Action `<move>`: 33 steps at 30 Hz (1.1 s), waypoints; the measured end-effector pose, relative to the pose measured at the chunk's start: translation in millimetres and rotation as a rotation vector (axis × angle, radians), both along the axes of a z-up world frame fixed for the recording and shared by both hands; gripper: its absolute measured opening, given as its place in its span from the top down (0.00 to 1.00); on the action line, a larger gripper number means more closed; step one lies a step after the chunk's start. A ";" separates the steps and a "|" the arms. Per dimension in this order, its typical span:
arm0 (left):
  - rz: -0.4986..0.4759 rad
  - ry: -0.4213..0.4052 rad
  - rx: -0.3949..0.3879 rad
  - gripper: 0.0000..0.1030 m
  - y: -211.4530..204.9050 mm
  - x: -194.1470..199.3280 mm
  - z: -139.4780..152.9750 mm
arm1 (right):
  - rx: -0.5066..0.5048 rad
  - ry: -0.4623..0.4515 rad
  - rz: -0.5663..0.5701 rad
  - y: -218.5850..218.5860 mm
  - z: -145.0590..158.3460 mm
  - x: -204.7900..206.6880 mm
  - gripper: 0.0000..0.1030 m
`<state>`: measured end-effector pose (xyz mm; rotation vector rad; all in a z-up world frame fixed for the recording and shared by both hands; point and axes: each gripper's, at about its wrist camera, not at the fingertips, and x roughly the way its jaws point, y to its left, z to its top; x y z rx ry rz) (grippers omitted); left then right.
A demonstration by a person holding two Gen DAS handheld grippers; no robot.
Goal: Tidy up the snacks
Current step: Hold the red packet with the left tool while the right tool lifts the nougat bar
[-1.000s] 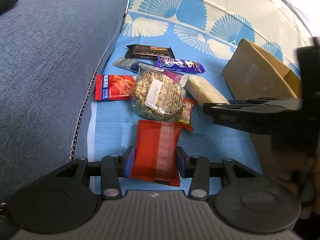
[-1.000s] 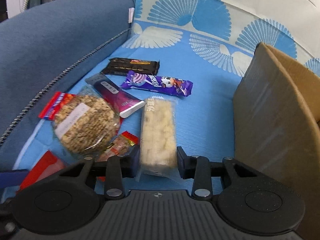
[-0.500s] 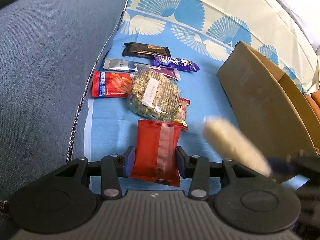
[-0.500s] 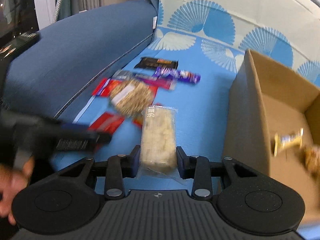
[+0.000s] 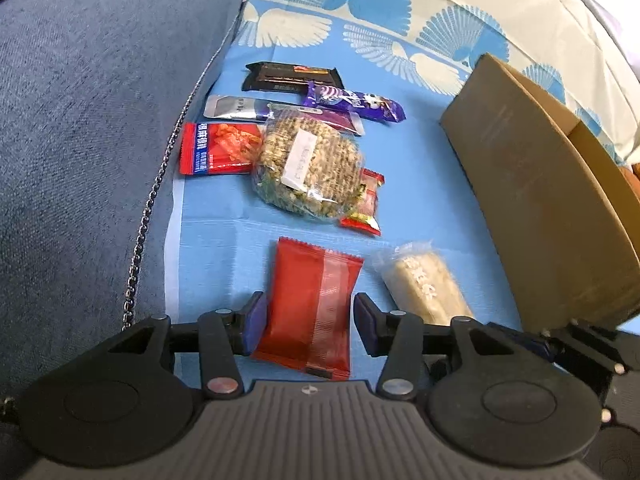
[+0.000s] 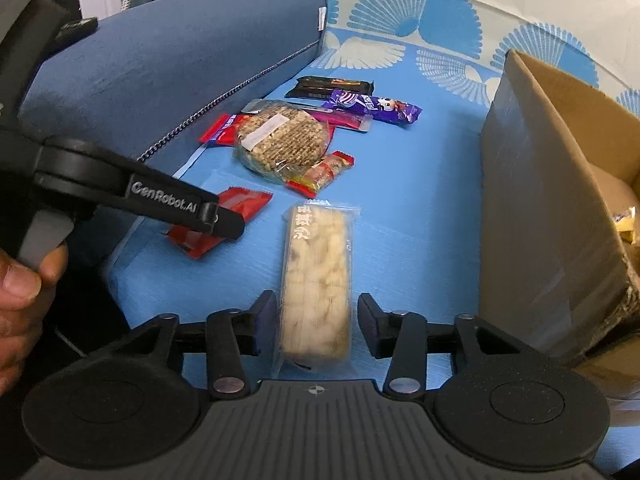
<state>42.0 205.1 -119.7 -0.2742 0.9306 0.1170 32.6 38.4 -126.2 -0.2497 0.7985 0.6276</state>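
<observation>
1. a sofa [image 6: 168, 68] in blue fabric carries everything; a blue sheet with white fan prints [image 5: 432, 184] covers its seat.
2. a cardboard box [image 6: 532, 200] stands open on the sheet at the right; at least one yellow-wrapped snack [image 6: 626, 224] shows inside, the rest is hidden.
3. eight snacks lie on the sheet: a round cracker pack [image 5: 308, 168], a pale bar [image 6: 316, 280], a red pack [image 5: 310, 308], a red-and-blue pack [image 5: 218, 154], a small red packet [image 5: 366, 204], a purple bar [image 5: 354, 102], a black bar [image 5: 292, 78] and a silver-ended bar [image 5: 236, 108].
4. left tool [image 5: 310, 320]: jaws have just been widening, now apart either side of the red pack, pads clear of it.
5. right tool [image 6: 316, 324]: jaws have just been widening, now apart round the pale bar, which lies on the sheet.
</observation>
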 end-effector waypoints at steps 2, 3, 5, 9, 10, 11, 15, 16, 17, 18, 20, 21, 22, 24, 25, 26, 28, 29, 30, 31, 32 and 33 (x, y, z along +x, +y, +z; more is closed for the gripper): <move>-0.017 0.013 0.019 0.37 -4.1 -0.6 0.8 | 0.018 0.015 0.003 0.0 -0.7 3.1 0.52; -0.021 0.021 0.029 0.35 -5.8 -0.8 0.8 | 0.024 0.019 0.009 0.9 -1.4 3.7 0.51; -0.021 0.047 0.037 0.32 -7.6 -0.1 -0.9 | 0.028 0.011 0.018 3.0 -2.1 3.9 0.50; -0.027 0.066 0.056 0.32 -10.6 0.3 -3.1 | 0.026 0.007 0.021 3.8 -3.4 5.4 0.50; -0.030 0.069 0.063 0.32 -11.6 1.1 -3.8 | 0.026 0.010 0.019 3.3 -3.8 6.1 0.50; -0.033 0.071 0.071 0.33 -13.0 1.5 -4.1 | 0.027 0.012 0.017 2.7 -4.0 6.9 0.50; -0.045 0.074 0.107 0.40 -18.9 2.5 -5.1 | 0.030 0.017 0.007 0.6 -5.3 9.5 0.50; -0.045 0.073 0.114 0.45 -19.9 2.4 -5.1 | 0.030 0.018 0.006 -0.1 -5.8 9.5 0.50; -0.046 0.072 0.119 0.47 -20.3 2.2 -5.0 | 0.030 0.019 0.006 0.0 -6.4 9.1 0.50; -0.047 0.069 0.120 0.48 -20.5 2.5 -5.0 | 0.030 0.019 0.008 -0.6 -7.0 8.9 0.52; -0.046 0.063 0.119 0.51 -20.5 2.1 -4.3 | 0.026 0.014 0.017 -1.3 -7.9 7.8 0.62; -0.044 0.058 0.118 0.52 -20.5 2.0 -3.7 | 0.026 0.011 0.024 -1.5 -8.2 7.3 0.63; -0.039 0.050 0.114 0.52 -19.8 1.2 -2.8 | 0.025 0.003 0.028 -1.8 -8.0 6.5 0.63; -0.029 0.026 0.104 0.52 -17.6 -1.5 0.3 | 0.031 -0.012 0.031 -2.5 -5.8 4.8 0.63; -0.020 0.016 0.101 0.52 -15.9 -3.1 2.0 | 0.042 -0.020 0.031 -3.5 -3.5 4.0 0.63; -0.012 0.010 0.096 0.52 -14.6 -4.0 2.8 | 0.052 -0.029 0.031 -4.6 -0.9 3.2 0.63; -0.003 0.011 0.083 0.52 -12.1 -4.0 3.5 | 0.057 -0.045 0.028 -5.5 2.8 1.7 0.63; 0.001 0.016 0.079 0.52 -11.1 -3.4 3.1 | 0.054 -0.045 0.028 -6.1 3.0 2.2 0.63; 0.001 0.023 0.078 0.52 -11.0 -2.9 2.7 | 0.048 -0.041 0.027 -6.3 2.1 2.5 0.63; -0.002 0.030 0.076 0.52 -11.0 -2.0 2.0 | 0.038 -0.033 0.025 -6.3 0.3 3.1 0.63; -0.007 0.038 0.076 0.51 -11.6 -0.7 1.2 | 0.028 -0.024 0.024 -6.3 -1.7 4.0 0.63; -0.010 0.045 0.079 0.51 -12.1 -0.3 0.2 | 0.020 -0.014 0.024 -6.4 -3.5 4.5 0.63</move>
